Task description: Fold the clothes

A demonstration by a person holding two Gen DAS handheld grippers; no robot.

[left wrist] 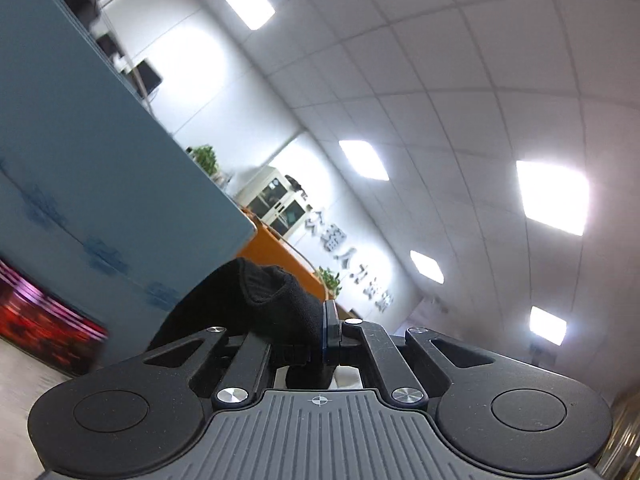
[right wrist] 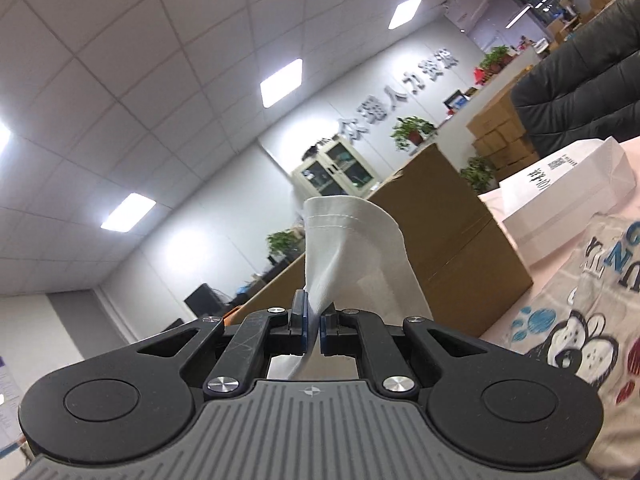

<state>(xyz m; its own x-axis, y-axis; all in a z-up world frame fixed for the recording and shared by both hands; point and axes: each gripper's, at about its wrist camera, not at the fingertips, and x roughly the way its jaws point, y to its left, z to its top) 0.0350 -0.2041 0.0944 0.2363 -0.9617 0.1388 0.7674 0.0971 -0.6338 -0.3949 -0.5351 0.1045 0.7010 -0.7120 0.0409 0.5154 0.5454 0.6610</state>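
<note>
Two garments are up in the air, folks, one in each claw! Right gripper (right wrist: 314, 326) has its pads pinched together on a fold of white cloth (right wrist: 352, 248), hemmed edge curling over at twelve o'clock above the fingers, while the printed shirt front (right wrist: 580, 312) with its cartoon dog and blue letters spreads out at three o'clock over a pink surface (right wrist: 552, 276). A white paper bag (right wrist: 560, 196) sits beyond it at two o'clock, a brown cardboard box (right wrist: 452, 220) just behind the raised cloth. Over to the left gripper (left wrist: 308, 340): clamped on a black ribbed fabric (left wrist: 256, 300) that bunches up and hides the finger at eleven o'clock. A blue-grey partition (left wrist: 80, 160) fills nine o'clock, ceiling lights (left wrist: 552, 196) blaze at three o'clock, and both cameras tilt upward.
</note>
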